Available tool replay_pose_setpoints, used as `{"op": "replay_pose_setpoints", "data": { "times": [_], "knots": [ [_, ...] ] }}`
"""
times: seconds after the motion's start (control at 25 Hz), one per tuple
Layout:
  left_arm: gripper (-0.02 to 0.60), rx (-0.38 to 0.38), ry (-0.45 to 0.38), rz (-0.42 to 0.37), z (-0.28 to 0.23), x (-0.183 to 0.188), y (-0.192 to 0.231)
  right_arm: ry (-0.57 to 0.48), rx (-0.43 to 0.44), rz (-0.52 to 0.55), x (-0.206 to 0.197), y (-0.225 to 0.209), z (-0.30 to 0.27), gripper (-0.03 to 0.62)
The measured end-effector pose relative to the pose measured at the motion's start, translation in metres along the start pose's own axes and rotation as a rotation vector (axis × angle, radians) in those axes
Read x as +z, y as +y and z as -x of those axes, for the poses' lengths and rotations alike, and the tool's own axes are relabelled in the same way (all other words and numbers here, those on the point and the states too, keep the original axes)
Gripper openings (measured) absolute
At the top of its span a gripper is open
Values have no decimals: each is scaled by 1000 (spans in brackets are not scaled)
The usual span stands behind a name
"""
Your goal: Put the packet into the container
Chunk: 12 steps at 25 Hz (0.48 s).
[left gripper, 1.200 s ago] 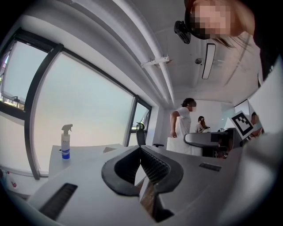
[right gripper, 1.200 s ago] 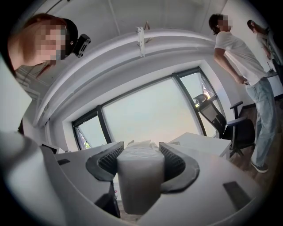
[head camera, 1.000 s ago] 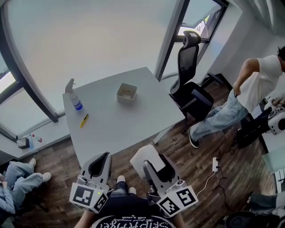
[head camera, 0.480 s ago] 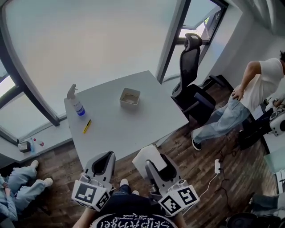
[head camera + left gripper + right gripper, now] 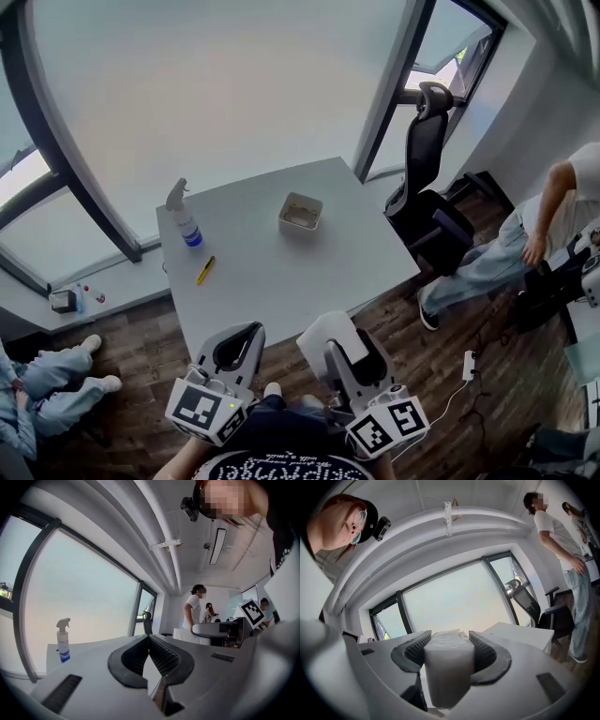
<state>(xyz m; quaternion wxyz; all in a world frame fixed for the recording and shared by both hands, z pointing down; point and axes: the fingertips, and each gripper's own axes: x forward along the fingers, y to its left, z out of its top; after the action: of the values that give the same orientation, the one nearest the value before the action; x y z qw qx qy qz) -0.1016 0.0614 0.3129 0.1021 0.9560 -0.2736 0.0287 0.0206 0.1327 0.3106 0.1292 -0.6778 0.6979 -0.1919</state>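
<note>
**Step in hand (our judgement): carrying the packet to the container.**

1. The right gripper (image 5: 449, 638) is clamped on the packet (image 5: 449, 667), a soft white pack that fills the gap between its ribbed pads.
2. The left gripper (image 5: 149, 641) has its jaws pressed together with nothing between them. We assign it no role in this step.
3. In the head view, the container (image 5: 301, 212) stands open on the table (image 5: 281, 274). It is at 12 o'clock from the right gripper and well apart from it. Both grippers hang short of the table's near edge.
4. A spray bottle (image 5: 186, 220) stands at 9 o'clock from the container, and a yellow pen-like item (image 5: 205, 270) lies at 8 o'clock. We judge both to be off the path.

**Next move:** we would advance the right gripper toward 12 o'clock until the packet is over the opening, lower it, then part the jaws.
</note>
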Motion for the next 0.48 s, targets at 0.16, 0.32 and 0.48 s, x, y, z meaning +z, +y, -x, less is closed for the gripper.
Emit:
{"op": "replay_pose_setpoints", "data": {
  "times": [0.16, 0.32, 0.48],
  "knots": [
    [8, 17, 10, 13, 0, -3, 10, 23, 4, -3, -5, 1, -10, 256],
    [8, 45, 23, 35, -3, -7, 18, 54, 15, 0, -9, -2, -21, 256],
    [8, 49, 27, 22, -16, -6, 18, 57, 29, 18, -3, -11, -31, 256]
  ]
}}
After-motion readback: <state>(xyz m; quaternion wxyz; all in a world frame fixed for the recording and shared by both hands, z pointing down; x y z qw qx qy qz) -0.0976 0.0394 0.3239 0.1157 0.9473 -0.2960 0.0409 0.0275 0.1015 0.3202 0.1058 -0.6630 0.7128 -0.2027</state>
